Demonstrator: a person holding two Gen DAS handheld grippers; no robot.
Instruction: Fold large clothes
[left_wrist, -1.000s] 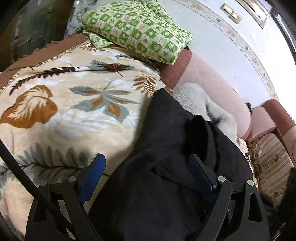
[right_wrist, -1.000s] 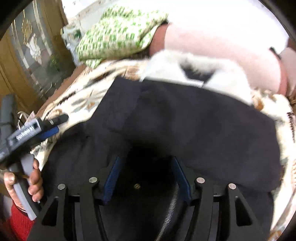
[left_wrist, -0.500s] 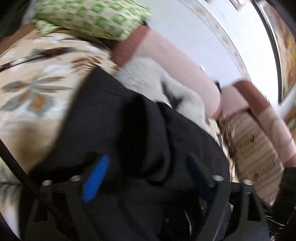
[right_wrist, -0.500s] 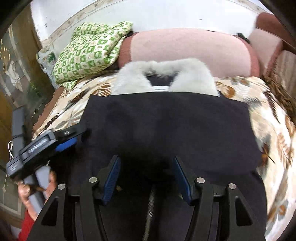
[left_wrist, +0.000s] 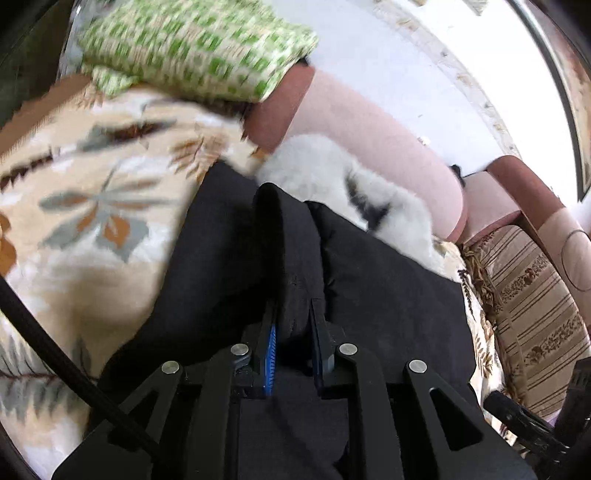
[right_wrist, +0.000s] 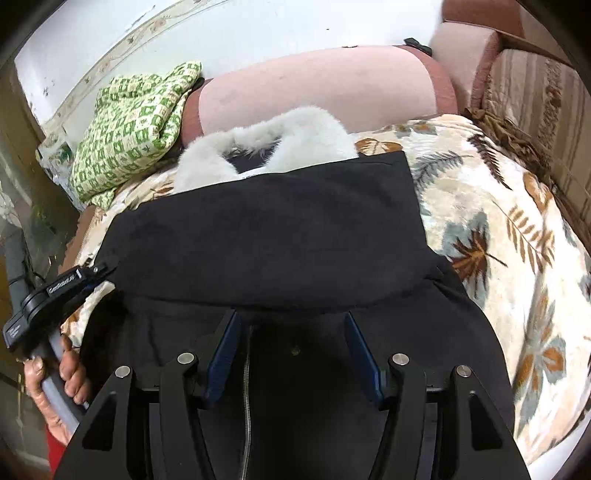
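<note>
A large black coat (right_wrist: 273, 229) with a white fur collar (right_wrist: 266, 147) lies on a leaf-patterned blanket (right_wrist: 509, 236) over a sofa. Its upper part is folded across, and a zipper (right_wrist: 246, 376) shows near me. My left gripper (left_wrist: 291, 314) is shut on a raised fold of the black coat (left_wrist: 288, 240) at its left edge. It also shows in the right wrist view (right_wrist: 70, 284), held by a hand. My right gripper (right_wrist: 291, 328) is open just above the coat's lower middle, with nothing between its pads.
A green checked pillow (right_wrist: 133, 122) lies at the back left. A pink sofa backrest (right_wrist: 314, 88) runs behind the coat. A striped cushion (left_wrist: 532, 310) and a sofa arm are to the right. The blanket (left_wrist: 85, 206) spreads left of the coat.
My left gripper was open beside the coat's edge and has shut on a fold of it. My right gripper stayed open and drew back, showing more of the folded coat.
</note>
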